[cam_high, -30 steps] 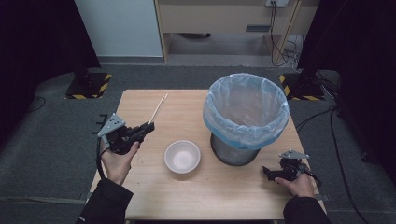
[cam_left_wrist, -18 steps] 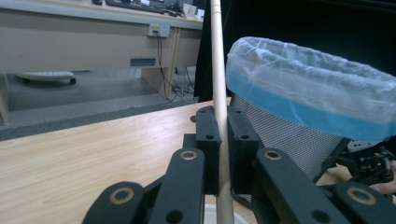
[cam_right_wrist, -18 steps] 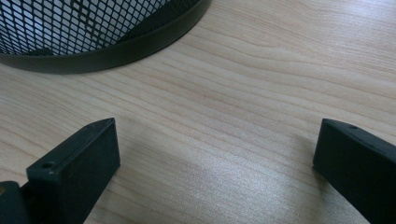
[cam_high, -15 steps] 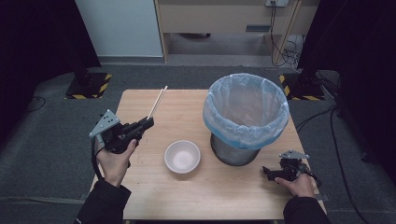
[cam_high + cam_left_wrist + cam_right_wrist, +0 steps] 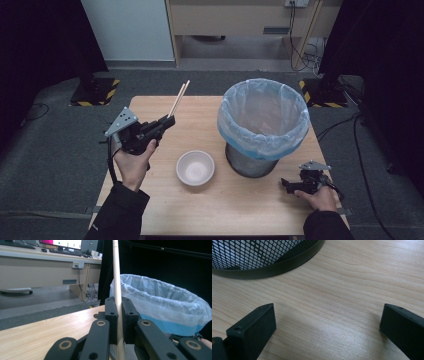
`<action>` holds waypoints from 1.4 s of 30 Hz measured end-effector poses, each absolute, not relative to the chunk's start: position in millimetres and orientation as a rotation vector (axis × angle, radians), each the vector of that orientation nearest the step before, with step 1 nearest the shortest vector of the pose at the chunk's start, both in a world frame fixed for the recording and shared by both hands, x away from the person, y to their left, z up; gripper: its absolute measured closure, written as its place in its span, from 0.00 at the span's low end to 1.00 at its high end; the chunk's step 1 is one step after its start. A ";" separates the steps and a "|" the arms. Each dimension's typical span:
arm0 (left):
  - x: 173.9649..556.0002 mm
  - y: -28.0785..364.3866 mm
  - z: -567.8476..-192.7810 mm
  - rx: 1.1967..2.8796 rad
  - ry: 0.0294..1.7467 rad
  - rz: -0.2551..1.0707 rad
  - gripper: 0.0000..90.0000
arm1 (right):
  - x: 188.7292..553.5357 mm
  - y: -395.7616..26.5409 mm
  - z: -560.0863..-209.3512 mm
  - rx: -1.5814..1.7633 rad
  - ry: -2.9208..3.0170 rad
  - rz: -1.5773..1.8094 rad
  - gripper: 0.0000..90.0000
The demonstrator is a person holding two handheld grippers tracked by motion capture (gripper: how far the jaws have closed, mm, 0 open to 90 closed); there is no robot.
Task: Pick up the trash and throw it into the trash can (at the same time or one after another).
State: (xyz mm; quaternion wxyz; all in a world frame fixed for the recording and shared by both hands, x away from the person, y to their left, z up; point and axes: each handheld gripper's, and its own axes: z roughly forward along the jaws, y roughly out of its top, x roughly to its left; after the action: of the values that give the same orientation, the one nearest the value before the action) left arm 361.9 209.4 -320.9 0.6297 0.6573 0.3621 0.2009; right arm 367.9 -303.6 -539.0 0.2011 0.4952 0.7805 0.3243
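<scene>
So your left claw (image 5: 167, 121) is clamped tight on the pair of wooden chopsticks (image 5: 178, 99), and you've got it lifted off the worktop (image 5: 220, 210) near the left edge, sticks poking up and away from you toward the far side. In the left gripper view the chopsticks (image 5: 117, 287) run straight up between the two black pads, pinched low down near their end, with most of their length sticking out past the claw.

Your right claw (image 5: 285, 184) sits low by the near right corner of the worktop, just beside the base of the mesh bin (image 5: 250, 162). Its jaws stand wide apart with nothing between them but bare wood, and the right gripper view shows the bin's black rim (image 5: 274, 266) close ahead.

The bin has a light blue bag (image 5: 263, 117) folded over its top. A white bowl (image 5: 195, 167) sits on the worktop between your two hands, a little left of the bin and apart from it.
</scene>
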 end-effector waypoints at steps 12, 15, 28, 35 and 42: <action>370.5 191.1 -299.1 1.505 0.792 0.473 0.94 | 367.8 -303.5 -539.0 1.384 2.180 0.906 0.01; 372.1 187.3 -295.4 1.504 0.784 0.474 0.94 | 367.8 -303.5 -539.0 1.384 2.180 0.906 0.01; 380.1 165.0 -280.3 1.515 0.748 0.471 0.94 | 367.8 -303.5 -539.0 1.384 2.180 0.906 0.01; 383.3 154.1 -271.3 1.528 0.730 0.475 0.94 | 367.8 -303.5 -539.0 1.384 2.180 0.906 0.01; 386.5 141.3 -264.3 1.536 0.709 0.476 0.94 | 367.8 -303.5 -539.0 1.384 2.180 0.906 0.01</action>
State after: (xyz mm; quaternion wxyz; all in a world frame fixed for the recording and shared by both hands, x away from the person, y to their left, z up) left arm 386.5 141.3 -264.3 0.6381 0.6728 0.3107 0.2087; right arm 367.8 -303.5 -539.0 0.2009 0.4955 0.7803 0.3243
